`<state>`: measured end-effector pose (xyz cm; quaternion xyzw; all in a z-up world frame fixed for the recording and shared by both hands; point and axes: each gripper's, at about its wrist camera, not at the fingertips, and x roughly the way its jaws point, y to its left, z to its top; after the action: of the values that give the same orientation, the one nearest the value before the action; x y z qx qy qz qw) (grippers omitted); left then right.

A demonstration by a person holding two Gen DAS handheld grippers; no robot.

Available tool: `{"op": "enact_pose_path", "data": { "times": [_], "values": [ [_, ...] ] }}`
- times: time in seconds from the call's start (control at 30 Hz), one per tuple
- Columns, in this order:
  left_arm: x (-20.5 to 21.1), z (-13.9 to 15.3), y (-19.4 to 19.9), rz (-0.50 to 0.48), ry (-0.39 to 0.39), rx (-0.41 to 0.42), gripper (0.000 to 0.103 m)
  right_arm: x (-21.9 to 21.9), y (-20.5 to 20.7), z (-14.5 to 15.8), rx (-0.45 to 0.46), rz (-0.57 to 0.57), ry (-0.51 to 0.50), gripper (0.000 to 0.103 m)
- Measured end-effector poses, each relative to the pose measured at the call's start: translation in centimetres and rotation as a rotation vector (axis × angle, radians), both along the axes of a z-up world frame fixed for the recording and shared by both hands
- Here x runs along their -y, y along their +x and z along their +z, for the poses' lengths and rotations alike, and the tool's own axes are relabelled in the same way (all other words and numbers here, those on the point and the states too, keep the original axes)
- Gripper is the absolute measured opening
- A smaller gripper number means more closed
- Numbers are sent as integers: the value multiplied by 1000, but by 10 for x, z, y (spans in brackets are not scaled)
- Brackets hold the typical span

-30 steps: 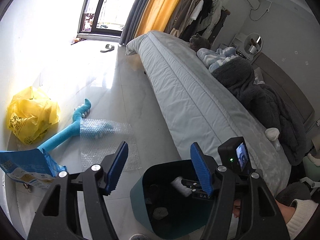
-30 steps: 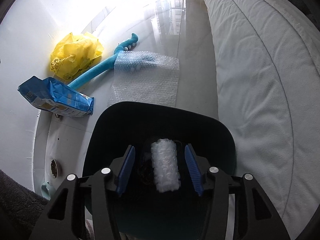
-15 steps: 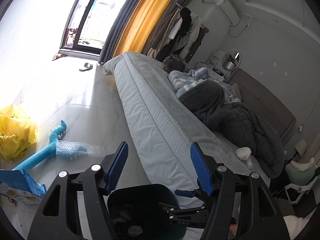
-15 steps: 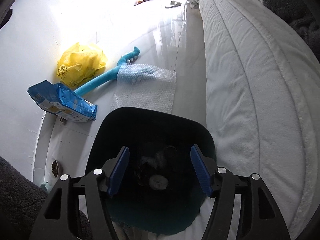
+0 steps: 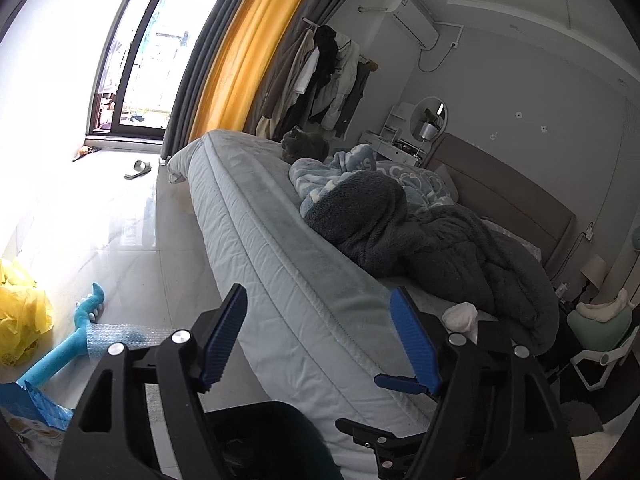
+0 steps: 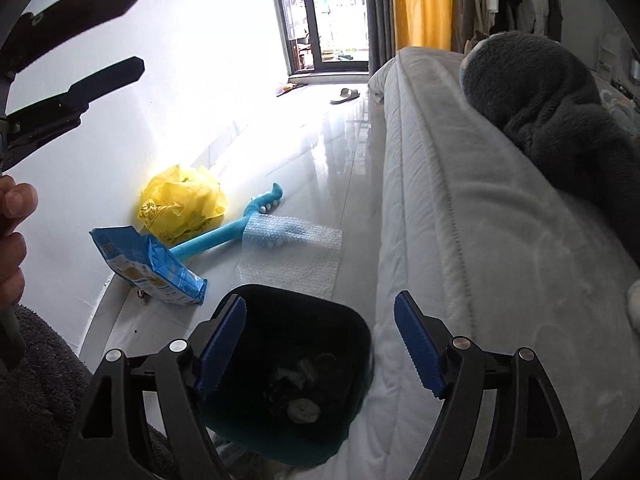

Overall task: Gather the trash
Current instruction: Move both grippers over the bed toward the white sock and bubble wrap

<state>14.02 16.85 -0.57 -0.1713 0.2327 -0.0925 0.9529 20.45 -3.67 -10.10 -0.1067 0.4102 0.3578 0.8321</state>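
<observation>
Both grippers empty above the bin, floor trash waiting.

The right gripper [image 6: 320, 344] hangs over the dark bin [image 6: 352, 320] beside the bed [image 6: 460, 220], jaws opening with nothing between them; the left gripper [image 5: 320, 336] is likewise opening and empty. On the floor beyond lie a bubble wrap sheet [image 6: 296, 248], a blue packet [image 6: 148, 268] and a crumpled yellow bag [image 6: 180, 200]. The wrap looks light, limp and slippery, so pinching a free edge or bunching a corner should work best.
</observation>
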Motion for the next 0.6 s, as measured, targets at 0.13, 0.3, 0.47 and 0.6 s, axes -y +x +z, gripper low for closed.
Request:
{"op": "enact_pose_path", "data": {
  "times": [0.13, 0.3, 0.47, 0.6],
  "values": [
    [18, 0, 12, -19, 15, 3, 84, 27, 10, 5, 13, -55, 16, 78],
    [39, -1, 20, -47, 32, 13, 93, 57, 19, 11, 32, -117, 36, 80],
    [54, -5, 30, -70, 20, 7, 95, 83, 22, 19, 52, -162, 48, 81],
    [69, -4, 37, -99, -6, 14, 96, 106, 25, 25, 59, -204, 53, 83]
  ]
}}
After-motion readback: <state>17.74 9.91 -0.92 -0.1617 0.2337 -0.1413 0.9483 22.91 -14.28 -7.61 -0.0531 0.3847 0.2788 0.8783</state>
